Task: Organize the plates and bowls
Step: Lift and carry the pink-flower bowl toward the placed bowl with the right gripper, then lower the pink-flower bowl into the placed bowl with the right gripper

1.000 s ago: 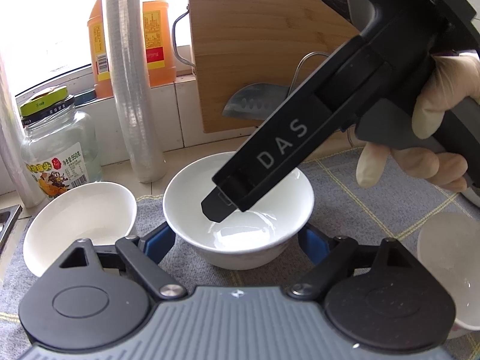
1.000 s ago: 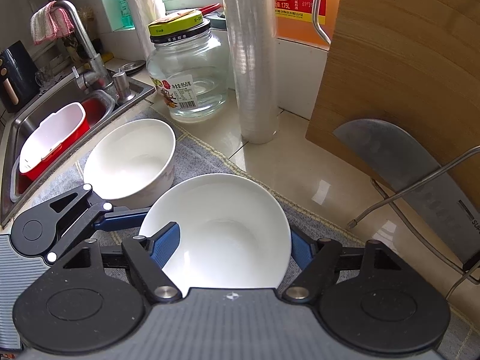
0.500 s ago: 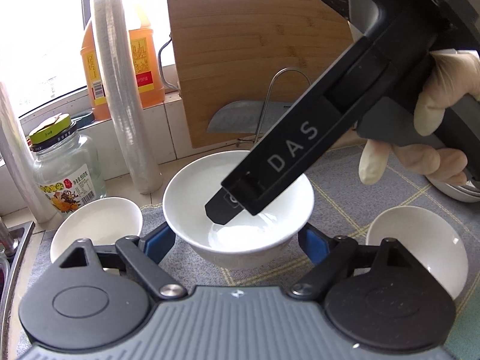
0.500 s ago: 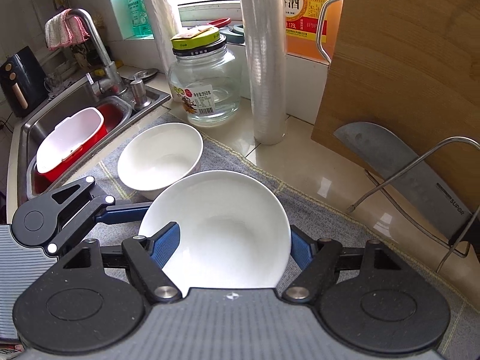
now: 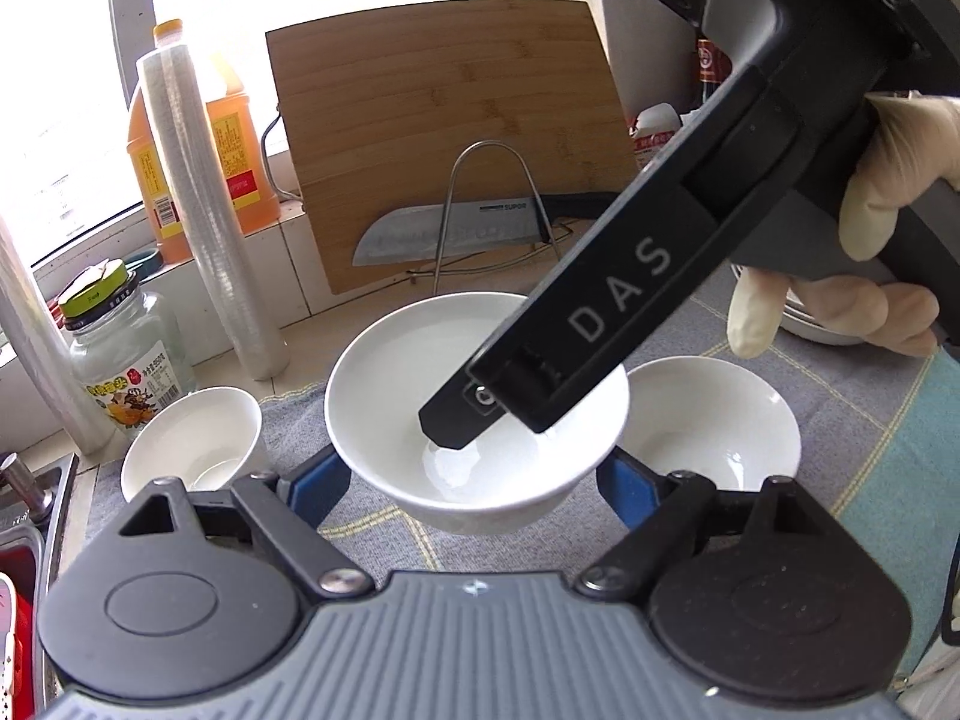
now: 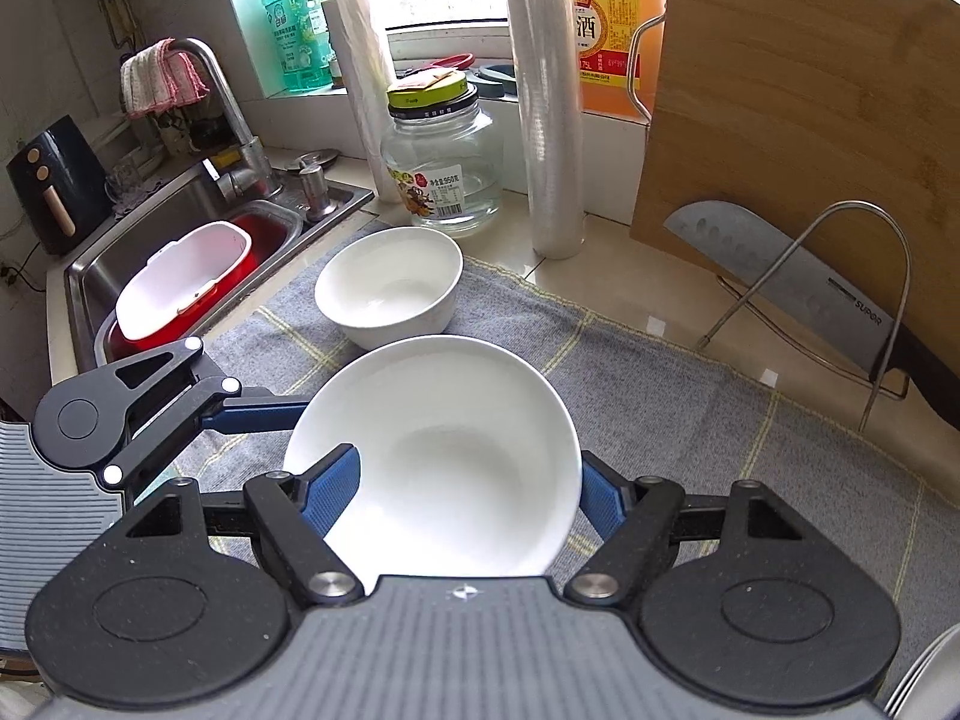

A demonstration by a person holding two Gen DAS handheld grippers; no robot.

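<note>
- A large white ceramic bowl [image 5: 474,420] is seen nearest, flanked on both sides by the blue pads of the left tool [image 5: 474,480], which are spread to the bowl's width; whether they press its wall cannot be told.
- The same bowl's near rim is pinched by the right tool [image 6: 468,480], with one blue pad inside and one outside. In the left view the black body of that tool, marked DAS, is seen crossing above the bowl.
- A grey checked cloth [image 6: 660,396] is spread on the desk below.
- A smaller white bowl [image 6: 390,288] is set on the cloth just behind, on the sink side.
- Another white bowl [image 5: 714,420] is placed on the opposite side.
- Farther back, a clear glass jar with a green lid [image 6: 441,162], an upright roll of cling film [image 6: 549,120] and a bamboo cutting board [image 5: 450,132] are lined up.
</note>
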